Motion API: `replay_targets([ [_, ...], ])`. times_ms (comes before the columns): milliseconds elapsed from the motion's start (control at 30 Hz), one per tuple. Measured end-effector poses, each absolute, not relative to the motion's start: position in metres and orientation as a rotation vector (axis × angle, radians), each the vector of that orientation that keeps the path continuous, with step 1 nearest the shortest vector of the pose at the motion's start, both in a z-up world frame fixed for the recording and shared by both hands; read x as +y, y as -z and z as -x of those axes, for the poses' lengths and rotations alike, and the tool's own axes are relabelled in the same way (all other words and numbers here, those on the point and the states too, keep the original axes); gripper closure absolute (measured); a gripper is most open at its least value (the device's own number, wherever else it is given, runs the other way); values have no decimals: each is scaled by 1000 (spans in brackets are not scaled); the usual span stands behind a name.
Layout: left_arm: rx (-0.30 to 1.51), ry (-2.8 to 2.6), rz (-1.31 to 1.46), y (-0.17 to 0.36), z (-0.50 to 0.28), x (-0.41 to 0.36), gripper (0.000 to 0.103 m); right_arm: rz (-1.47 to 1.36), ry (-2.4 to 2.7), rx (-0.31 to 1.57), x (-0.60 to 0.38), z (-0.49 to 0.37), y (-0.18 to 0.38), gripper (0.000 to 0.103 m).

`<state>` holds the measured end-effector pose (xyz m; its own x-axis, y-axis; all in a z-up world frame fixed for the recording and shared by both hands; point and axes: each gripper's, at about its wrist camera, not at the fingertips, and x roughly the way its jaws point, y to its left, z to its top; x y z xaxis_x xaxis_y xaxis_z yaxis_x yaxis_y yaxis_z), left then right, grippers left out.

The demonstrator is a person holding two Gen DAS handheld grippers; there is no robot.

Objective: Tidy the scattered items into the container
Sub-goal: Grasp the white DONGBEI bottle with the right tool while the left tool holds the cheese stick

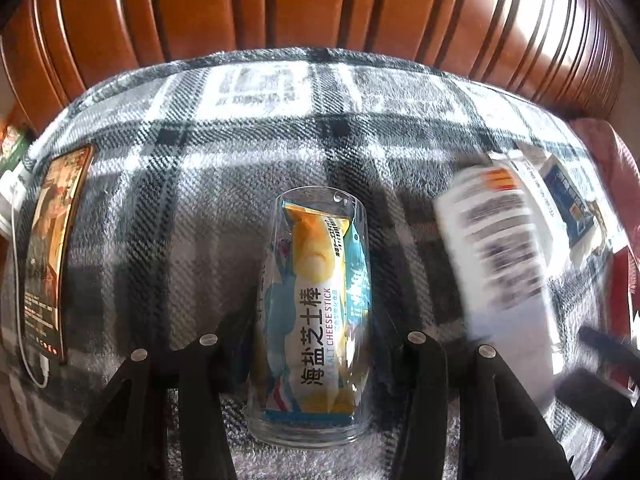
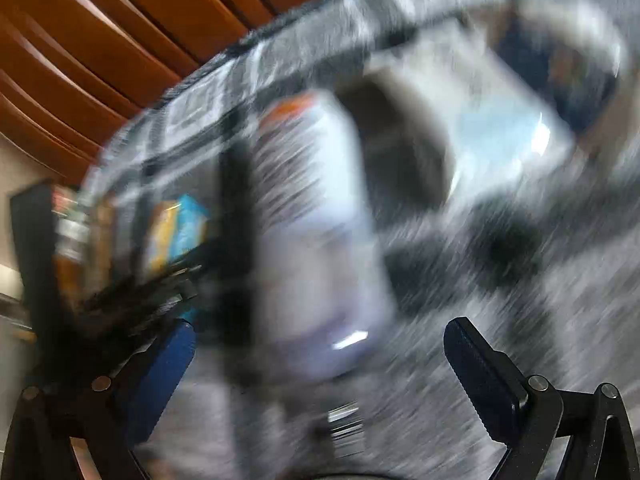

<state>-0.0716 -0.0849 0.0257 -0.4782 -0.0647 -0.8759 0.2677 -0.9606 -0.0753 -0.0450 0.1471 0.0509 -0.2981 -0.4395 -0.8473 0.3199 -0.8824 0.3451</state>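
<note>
Left gripper (image 1: pixel 312 344) angles steeply down, pinching the clear glass (image 1: pixel 316 320) holding a cheese stick packet (image 1: pixel 316 304). Right gripper (image 2: pixel 320 344) is spread wide around a blurry white packet (image 2: pixel 316 216).

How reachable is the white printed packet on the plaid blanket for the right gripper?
Probably yes: the right gripper is open, and the white printed packet lies uncovered just ahead of it.

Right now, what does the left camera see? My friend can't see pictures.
A clear glass holding a cheese stick packet sits between the left gripper's black fingers, over a checked blanket. A phone lies at the left.
</note>
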Motion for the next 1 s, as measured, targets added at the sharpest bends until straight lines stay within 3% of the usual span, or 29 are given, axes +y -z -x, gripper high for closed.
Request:
replay_targets([
  [67, 290, 2533, -1481, -26, 70, -83, 51, -1468, 2297, 32, 133, 52, -55, 0],
  [133, 318, 2539, -1483, -25, 71, -86, 51, -1492, 2286, 99, 117, 64, -53, 0],
  [267, 417, 2526, -1476, -26, 68, -96, 51, -1582, 2193, -5, 87, 84, -44, 0],
  [400, 347, 2500, -1477, -23, 68, -95, 50, -1668, 2180, 17, 66, 92, -31, 0],
  [533, 78, 2522, -1504, -19, 70, -69, 33, -1799, 2099, -124, 92, 89, -15, 13],
  [600, 135, 2517, -1485, -19, 69, -75, 33, -1818, 2101, -162, 109, 83, -14, 27],
  [633, 174, 2516, -1482, -20, 70, -79, 33, -1826, 2101, -178, 117, 81, -17, 28],
  [767, 163, 2520, -1462, -21, 66, -81, 33, -1843, 2137, -228, 127, 77, -20, 25],
  [1000, 139, 2518, -1464, -17, 69, -76, 31, -1889, 2310, 33, 86, 86, -13, 18],
])
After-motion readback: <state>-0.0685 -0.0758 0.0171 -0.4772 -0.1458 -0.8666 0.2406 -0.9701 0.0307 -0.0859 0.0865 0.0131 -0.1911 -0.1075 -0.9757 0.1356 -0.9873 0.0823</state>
